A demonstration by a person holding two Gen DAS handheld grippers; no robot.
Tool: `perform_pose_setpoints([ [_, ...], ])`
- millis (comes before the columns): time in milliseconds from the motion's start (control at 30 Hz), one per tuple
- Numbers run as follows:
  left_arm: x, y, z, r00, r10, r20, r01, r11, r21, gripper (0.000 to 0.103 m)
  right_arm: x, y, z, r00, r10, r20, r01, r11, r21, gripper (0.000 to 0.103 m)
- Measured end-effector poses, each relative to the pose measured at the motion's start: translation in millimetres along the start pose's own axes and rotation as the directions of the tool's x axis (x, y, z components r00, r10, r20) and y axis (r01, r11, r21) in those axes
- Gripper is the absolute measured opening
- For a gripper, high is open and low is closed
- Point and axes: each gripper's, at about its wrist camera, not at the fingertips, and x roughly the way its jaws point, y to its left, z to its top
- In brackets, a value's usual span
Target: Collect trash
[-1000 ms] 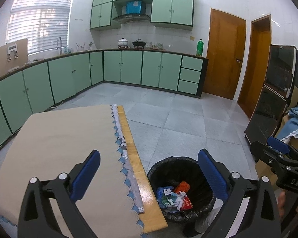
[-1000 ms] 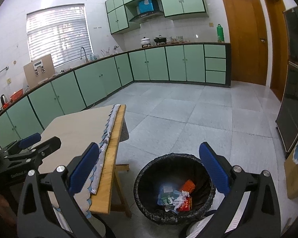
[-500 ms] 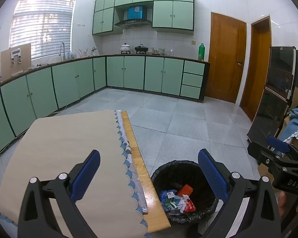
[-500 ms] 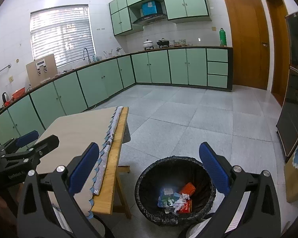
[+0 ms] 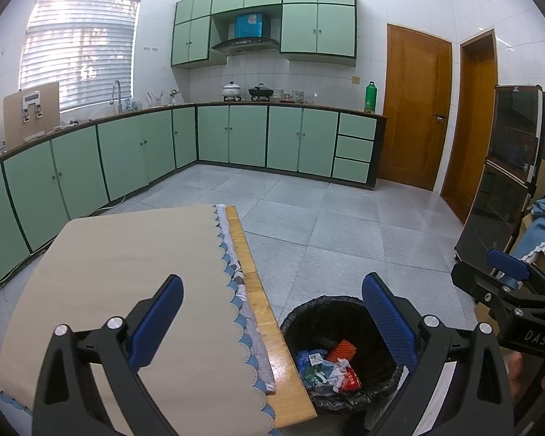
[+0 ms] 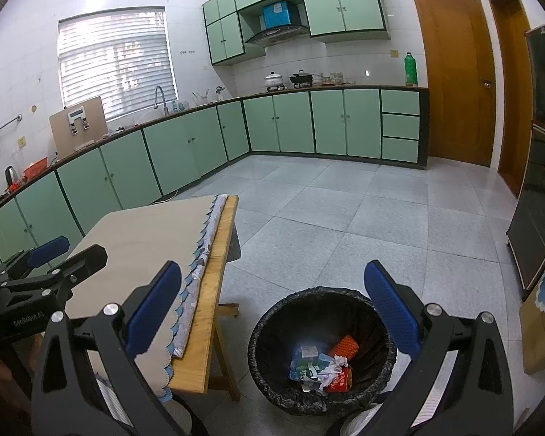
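Since the crumpled trash [image 6: 321,367] already lies in the black bin [image 6: 272,381] below and just ahead of both claws, the collecting looks nearly finished. Left claw [image 5: 272,323] and right claw [image 6: 272,309] both hang spread apart and empty; the desk [image 5: 120,276] beside them shows no litter.

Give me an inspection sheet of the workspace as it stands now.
Surface: wooden folding table under a beige scallop-edged cloth; nothing lies on the cloth.
Job's things: round bin with black liner on the floor beside the table, holding crumpled wrappers, blue, white, red and orange.
Clutter: nothing seen on the floor tiles.
Grippers: left gripper and right gripper, jaws wide apart, both empty.
Cables: nothing seen near the table.
Surroundings: green kitchen cabinets, two wooden doors, green bottle on the counter.
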Motion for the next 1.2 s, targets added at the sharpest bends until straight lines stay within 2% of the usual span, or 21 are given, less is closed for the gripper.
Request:
perform_pose_setpoints([
  [1200,-1.3,4.2,-2.4,1.000,0.006,0.004,-0.006,1.000,0.000,0.097,3.9,4.9,2.2,1.000,0.005,0.007,-0.005,1.000,-0.003,0.098],
])
